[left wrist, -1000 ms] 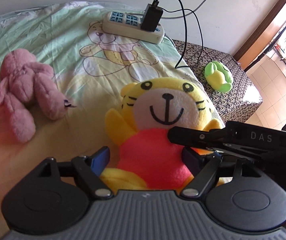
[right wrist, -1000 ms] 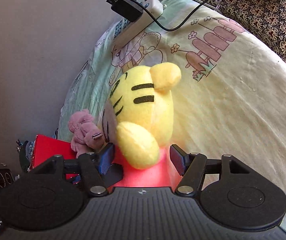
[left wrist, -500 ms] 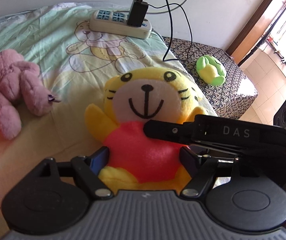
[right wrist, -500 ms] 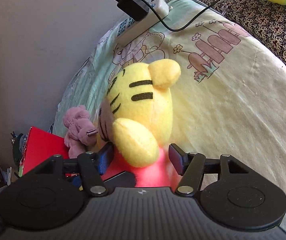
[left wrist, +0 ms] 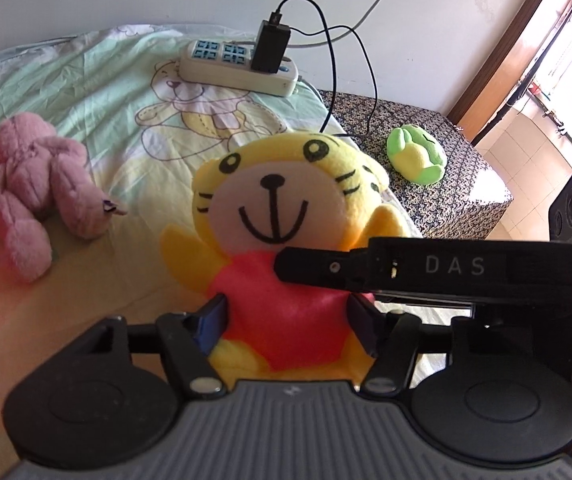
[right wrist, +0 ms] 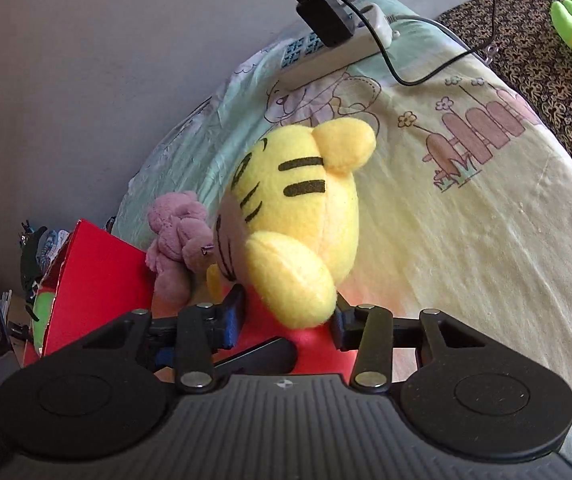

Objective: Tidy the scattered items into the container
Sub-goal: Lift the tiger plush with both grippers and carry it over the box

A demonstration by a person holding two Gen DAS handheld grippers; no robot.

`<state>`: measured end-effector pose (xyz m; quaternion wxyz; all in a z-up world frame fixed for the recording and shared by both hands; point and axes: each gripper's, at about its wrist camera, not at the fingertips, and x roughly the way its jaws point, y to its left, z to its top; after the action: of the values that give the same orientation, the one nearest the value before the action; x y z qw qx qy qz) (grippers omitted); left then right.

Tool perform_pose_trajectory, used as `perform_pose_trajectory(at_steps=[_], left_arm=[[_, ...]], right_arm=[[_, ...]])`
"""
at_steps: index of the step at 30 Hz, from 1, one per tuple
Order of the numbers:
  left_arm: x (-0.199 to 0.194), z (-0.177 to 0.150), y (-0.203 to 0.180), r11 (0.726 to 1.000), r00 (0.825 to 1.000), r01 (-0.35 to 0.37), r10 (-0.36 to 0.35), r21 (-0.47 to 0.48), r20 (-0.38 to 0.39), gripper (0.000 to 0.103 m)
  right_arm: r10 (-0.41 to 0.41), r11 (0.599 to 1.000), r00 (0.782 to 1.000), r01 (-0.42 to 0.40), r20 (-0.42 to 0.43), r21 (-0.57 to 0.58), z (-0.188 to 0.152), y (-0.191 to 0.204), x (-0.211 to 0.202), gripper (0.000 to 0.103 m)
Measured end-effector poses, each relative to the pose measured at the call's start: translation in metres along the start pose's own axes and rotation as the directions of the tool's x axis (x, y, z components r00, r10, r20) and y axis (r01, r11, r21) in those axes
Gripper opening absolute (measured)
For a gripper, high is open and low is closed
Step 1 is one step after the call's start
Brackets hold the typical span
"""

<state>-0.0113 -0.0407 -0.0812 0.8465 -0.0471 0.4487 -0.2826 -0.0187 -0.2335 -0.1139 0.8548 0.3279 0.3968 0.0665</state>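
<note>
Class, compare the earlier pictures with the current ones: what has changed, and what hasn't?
Both tools closed further onto the yellow tiger plush: the left tool and right tool now squeeze its red body. The pink plush, power strip and green plush stayed put.

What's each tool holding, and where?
Both the left tool and the right tool clamp the yellow tiger plush at its red torso.

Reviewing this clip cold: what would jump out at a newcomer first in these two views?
The yellow tiger plush in a red shirt fills the centre, sitting between the fingers of both the left gripper and the right gripper, which comes at it from the side. Next, the pink plush lying on the cartoon bedsheet, and the green plush on the patterned cloth. A power strip lies by the wall.
</note>
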Motion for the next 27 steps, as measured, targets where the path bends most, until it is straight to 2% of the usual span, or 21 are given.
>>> perform_pose_trajectory(at_steps=[3,7,12,19,24,27], left_arm=[[-0.016,0.002,0.002,1.000,0.999,0.011,-0.010,-0.028,0.039,0.061],[-0.047,0.005,-0.001,1.000,0.993,-0.010,0.013,-0.025,0.119,0.061],[-0.089,0.007,-0.002,0.997,0.973,-0.078,0.079,-0.013,0.216,0.061],[-0.138,0.011,0.021,0.991,0.948,-0.123,0.133,-0.054,0.289,0.061],[-0.167,0.013,0.041,0.993,0.937,-0.110,0.117,-0.041,0.329,0.061],[-0.184,0.014,0.057,0.996,0.936,-0.087,0.089,-0.021,0.339,0.061]], right_arm=[[0.020,0.999,1.000,-0.019,0.023,-0.039,0.003,0.014,-0.008,0.044],[0.075,0.994,0.996,-0.071,0.050,-0.085,0.010,0.038,-0.019,0.044],[0.148,0.980,0.987,-0.138,0.060,-0.140,0.016,0.070,-0.022,0.045],[0.230,0.957,0.972,-0.217,0.052,-0.192,0.017,0.113,-0.013,0.046],[0.250,0.952,0.964,-0.229,0.087,-0.203,0.011,0.142,-0.012,0.047],[0.238,0.957,0.964,-0.212,0.118,-0.197,0.003,0.160,-0.011,0.047]])
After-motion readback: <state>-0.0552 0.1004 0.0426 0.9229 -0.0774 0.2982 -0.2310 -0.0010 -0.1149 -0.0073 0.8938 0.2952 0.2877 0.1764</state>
